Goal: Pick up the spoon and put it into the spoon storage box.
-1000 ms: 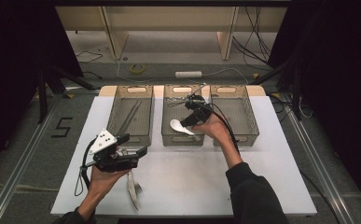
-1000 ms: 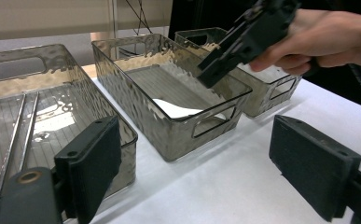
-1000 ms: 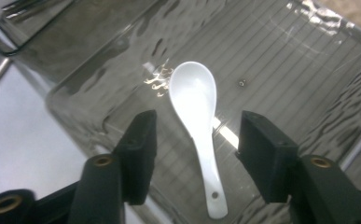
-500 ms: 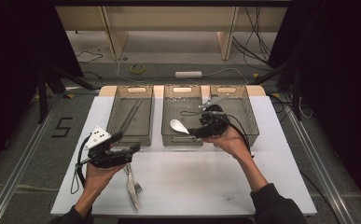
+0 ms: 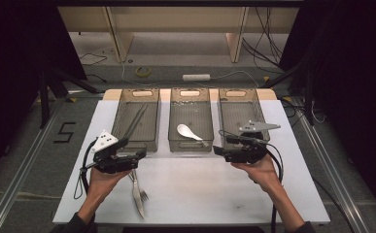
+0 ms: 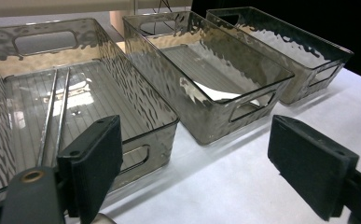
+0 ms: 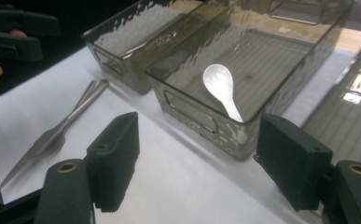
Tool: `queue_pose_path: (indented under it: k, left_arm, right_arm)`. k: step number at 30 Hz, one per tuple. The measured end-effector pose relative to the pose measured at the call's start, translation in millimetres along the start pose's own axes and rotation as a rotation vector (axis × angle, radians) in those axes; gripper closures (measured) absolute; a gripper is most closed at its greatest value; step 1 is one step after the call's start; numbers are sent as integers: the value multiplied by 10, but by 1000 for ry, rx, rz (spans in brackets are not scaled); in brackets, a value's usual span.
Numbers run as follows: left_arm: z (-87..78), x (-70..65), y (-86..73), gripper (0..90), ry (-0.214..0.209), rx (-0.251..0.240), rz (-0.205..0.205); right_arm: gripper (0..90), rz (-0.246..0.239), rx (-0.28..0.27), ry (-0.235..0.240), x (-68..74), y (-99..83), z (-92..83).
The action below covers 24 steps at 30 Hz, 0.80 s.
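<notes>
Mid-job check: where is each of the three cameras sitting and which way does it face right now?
High view: above the person's side, looking forward and down on the white table; both forearms, left gripper and right gripper.
Left gripper view: rides the left gripper, facing three smoky clear plastic bins; open black jaws.
Right gripper view: rides the right gripper, facing the white ceramic spoon in the middle bin; open jaws.
Shared: high and right gripper views show the spoon and metal fork.

White bench (image 5: 234, 194) carries a left bin (image 5: 136, 120) holding two metal chopsticks (image 5: 134, 122) and a bare right bin (image 5: 241, 114); yellow tape roll (image 5: 143, 71) and white power strip (image 5: 196, 77) lie on floor beyond.
</notes>
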<state>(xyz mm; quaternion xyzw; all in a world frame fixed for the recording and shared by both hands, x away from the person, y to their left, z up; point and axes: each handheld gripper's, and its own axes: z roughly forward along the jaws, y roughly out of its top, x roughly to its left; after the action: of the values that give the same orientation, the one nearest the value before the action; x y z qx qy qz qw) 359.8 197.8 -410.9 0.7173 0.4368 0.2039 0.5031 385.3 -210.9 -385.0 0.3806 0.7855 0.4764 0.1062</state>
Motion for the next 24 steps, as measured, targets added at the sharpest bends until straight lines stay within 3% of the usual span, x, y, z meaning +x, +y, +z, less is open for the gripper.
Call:
queue_pose_path:
  k: [9,24]
  left_arm:
    - [39,2,-6,175,-6,27,3]
    - [129,9,-10,176,-22,94,23]
  right_arm:
    - [294,54,-72,-11,-45,-332,-230]
    - [280,34,-100,-27,96,-664,-370]
